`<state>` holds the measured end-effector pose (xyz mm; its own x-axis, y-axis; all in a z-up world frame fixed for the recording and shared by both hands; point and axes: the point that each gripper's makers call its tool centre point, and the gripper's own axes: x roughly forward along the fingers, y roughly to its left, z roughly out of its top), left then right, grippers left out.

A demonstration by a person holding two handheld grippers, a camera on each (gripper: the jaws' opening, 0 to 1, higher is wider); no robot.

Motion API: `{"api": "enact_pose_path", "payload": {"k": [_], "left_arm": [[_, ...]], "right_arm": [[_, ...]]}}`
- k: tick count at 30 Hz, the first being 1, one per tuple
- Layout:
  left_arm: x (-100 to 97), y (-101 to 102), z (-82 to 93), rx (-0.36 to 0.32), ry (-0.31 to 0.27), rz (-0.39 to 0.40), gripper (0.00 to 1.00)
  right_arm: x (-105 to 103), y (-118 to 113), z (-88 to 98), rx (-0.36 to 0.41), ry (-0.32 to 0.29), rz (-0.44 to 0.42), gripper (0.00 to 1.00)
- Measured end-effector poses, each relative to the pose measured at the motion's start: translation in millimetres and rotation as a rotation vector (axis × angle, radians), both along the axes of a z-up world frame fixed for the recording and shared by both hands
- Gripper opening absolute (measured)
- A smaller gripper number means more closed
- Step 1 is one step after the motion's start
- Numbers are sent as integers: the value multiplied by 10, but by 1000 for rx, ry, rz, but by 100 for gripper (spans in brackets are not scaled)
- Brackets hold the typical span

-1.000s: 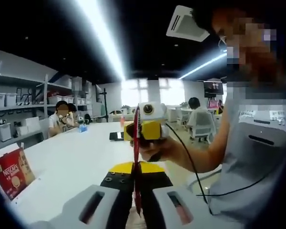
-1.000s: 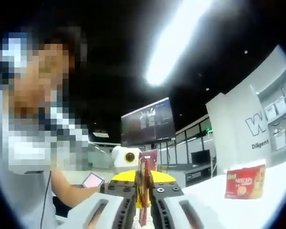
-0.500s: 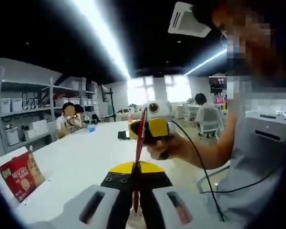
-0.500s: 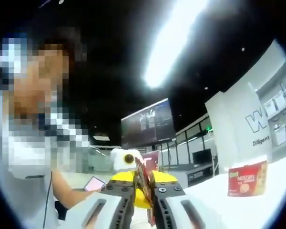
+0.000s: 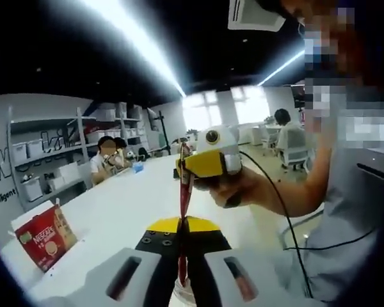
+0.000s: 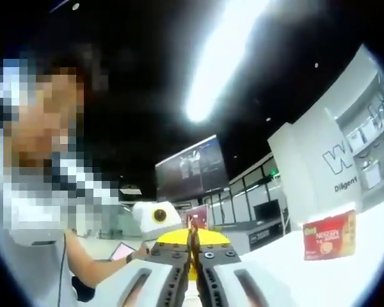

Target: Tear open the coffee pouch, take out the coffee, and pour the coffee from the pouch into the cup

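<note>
Both hand-held grippers [image 5: 183, 230] [image 6: 193, 246] pinch the raised coffee pouch [image 5: 183, 192].

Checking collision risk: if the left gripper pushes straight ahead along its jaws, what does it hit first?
Probably the right gripper: it sits dead ahead, pinching the far end of the red coffee pouch that the left gripper is shut on. Depth is hard to judge.

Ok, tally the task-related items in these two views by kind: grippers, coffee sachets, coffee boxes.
Grippers: 2 (left gripper, right gripper)
Coffee sachets: 1 (red sachet, pinched edge-on between both grippers)
Coffee boxes: 1 (red Nescafe box on the white table)
Total: 4
</note>
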<state>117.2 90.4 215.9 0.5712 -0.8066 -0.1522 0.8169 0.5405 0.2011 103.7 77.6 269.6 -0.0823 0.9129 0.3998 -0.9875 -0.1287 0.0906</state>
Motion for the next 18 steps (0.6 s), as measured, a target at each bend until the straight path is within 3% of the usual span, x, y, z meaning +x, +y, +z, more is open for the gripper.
{"api": "enact_pose_path", "payload": {"k": [4,11,18], "left_arm": [[10,23,6,5,-6,20,5],[-24,32,-5,4,14,17,5],[-79,-28,-24,-21,38,-31,10]], "right_arm": [[-12,-6,37,23,20,5,14],[-7,-11,2,14,35,12,3],[-17,-46,3,9,22,-9,3]]}}
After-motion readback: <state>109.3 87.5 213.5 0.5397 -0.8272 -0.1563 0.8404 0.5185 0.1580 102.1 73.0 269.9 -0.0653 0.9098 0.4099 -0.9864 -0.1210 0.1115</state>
